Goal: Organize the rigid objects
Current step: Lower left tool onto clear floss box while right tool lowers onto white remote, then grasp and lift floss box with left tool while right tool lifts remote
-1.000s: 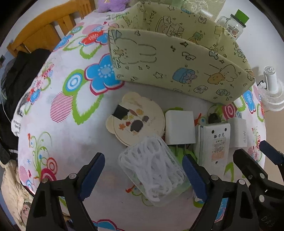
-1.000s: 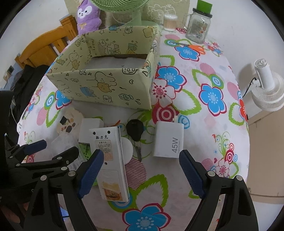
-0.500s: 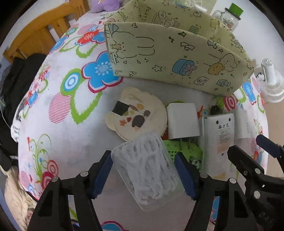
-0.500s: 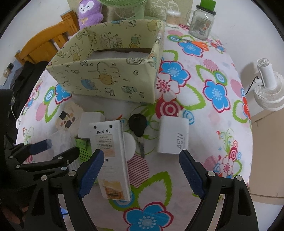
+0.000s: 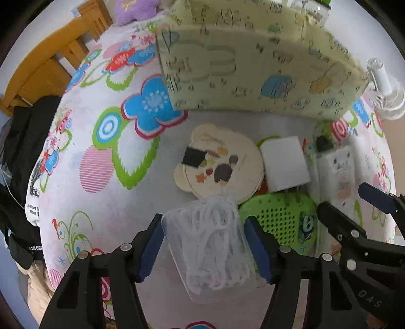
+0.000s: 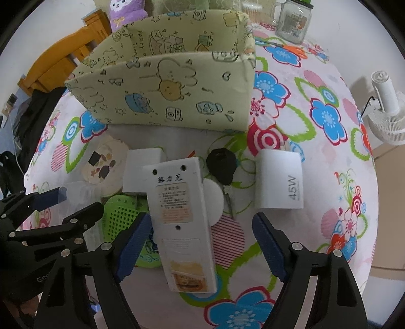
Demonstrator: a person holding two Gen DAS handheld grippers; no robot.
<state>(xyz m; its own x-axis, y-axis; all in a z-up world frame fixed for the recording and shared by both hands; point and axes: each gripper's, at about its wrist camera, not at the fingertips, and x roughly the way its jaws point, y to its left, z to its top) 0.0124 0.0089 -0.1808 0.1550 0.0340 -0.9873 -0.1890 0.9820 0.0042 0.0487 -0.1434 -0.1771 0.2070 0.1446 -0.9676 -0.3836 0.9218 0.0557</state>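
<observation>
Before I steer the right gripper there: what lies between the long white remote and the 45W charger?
In the right wrist view, a black-headed key lies between the remote and the 45W charger, partly on a white round disc.

The storage box (image 6: 164, 93) stood toward the bench's far edge; before it lay a bear-shaped coaster (image 5: 220, 164), a charger (image 5: 284, 164), a key (image 6: 222, 168) and a 45W adapter (image 6: 279, 179).

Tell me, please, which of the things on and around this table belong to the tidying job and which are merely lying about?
Belonging to the job:
- clear box of white floss picks, between the left gripper jaws
- yellow storage box
- bear-shaped coaster
- white plug
- white remote-like unit
- black key
- 45W charger
- green perforated piece

Just lying about:
- glass jar
- white fan
- purple plush toy
- wooden chair
</observation>
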